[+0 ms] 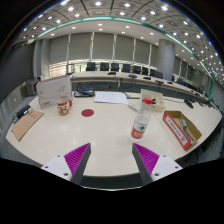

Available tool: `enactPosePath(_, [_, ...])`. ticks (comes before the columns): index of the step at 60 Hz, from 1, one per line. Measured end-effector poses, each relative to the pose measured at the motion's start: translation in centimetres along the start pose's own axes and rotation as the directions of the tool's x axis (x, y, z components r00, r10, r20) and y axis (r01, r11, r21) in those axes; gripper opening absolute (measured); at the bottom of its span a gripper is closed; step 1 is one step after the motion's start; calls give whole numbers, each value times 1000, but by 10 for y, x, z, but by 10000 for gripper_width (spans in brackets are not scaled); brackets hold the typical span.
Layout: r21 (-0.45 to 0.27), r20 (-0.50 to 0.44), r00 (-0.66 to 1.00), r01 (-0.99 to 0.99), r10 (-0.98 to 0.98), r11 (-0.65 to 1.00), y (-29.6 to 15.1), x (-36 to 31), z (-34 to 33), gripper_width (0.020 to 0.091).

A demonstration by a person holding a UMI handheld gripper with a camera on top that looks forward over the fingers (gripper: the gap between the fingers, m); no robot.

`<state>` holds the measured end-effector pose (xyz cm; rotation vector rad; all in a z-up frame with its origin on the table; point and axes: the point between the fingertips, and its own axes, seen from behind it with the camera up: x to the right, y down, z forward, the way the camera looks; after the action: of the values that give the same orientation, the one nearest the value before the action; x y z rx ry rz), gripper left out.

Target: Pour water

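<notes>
I am seeing a broad bare stretch of table lying open just ahead of my fingers, so nothing is blocking a straight run forward there. Ahead to the right a bottle is standing in the way, with a red tray flanking it further right; a cup and a flat board are crowding the left.

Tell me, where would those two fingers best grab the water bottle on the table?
Probably around the middle of the bottle, below its red cap. It stands upright beyond the open gripper, slightly toward the right finger, so a level approach straight ahead, one finger passing each side, should suit its round, narrow body.
</notes>
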<state>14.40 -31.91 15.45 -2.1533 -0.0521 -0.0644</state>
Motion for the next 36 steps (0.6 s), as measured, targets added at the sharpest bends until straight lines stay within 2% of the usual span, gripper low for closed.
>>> enactPosePath(13, [71,-18,999,-27,29,997,1,97,103,862])
enactPosePath(27, [127,32,995,-93,90,987,-22,130,204,843])
enactPosePath(32, [138,64,994,-99,91,985,-28,126,227,772])
enactPosePath(36, [147,71,994,-89,80,985,-29,125,239,657])
